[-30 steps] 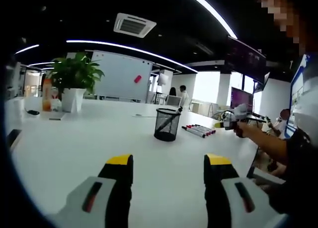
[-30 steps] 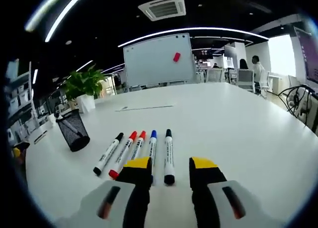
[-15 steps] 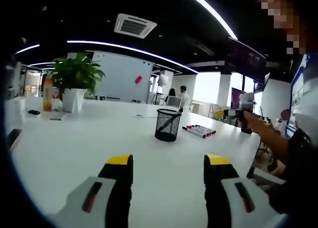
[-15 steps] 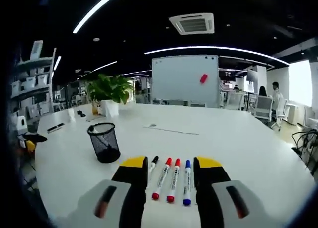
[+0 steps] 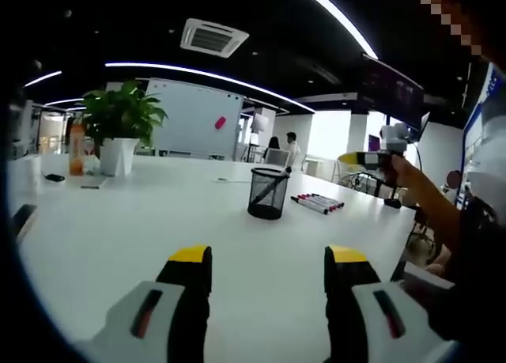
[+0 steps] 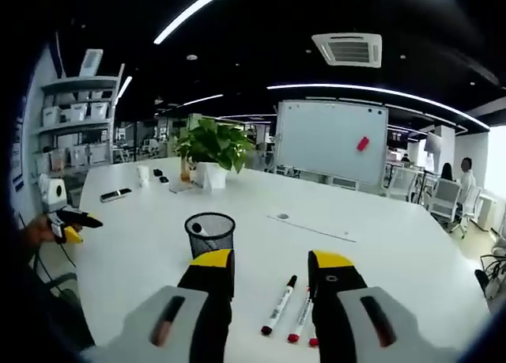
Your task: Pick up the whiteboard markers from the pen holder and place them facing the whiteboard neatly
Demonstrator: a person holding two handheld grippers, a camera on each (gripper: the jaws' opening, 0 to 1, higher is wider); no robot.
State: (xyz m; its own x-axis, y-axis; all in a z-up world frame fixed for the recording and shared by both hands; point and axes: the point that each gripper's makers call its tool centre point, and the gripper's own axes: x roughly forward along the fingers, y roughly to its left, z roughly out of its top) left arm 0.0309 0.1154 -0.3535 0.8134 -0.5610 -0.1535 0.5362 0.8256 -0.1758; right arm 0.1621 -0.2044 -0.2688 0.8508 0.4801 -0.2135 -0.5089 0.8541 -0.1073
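- Left gripper view: the left gripper (image 5: 269,280) hangs low over the white table (image 5: 118,228), jaws spread wide with nothing between them.
- Ahead of those jaws and a little to their right stands the black mesh pen holder (image 5: 268,194); one marker (image 5: 277,184) leans inside it, its tip poking over the rim.
- Just beyond the holder, further right, the placed markers (image 5: 316,203) lie in a tight row on the table.
- Far right in this view, the right gripper (image 5: 371,159) is raised well above the table in the person's hand.
- In the right gripper view, the right gripper (image 6: 269,280) is likewise released, jaws parted and empty.
- The pen holder (image 6: 209,234) sits just ahead of its left jaw, with the leaning marker (image 6: 199,230) faintly visible through the mesh.
- Between the jaws lie a black-capped marker (image 6: 279,304) and a red-capped one (image 6: 300,318), pointing towards the whiteboard (image 6: 335,140) across the room.
- My judgement: the step in hand is fetching that last marker from the holder.
- To do it well, come down from above along the marker's lean, close on the exposed upper end, and lift straight out so the light mesh holder is not dragged or tipped.
- Then lay it beside the row, parallel, with the same end towards the whiteboard.
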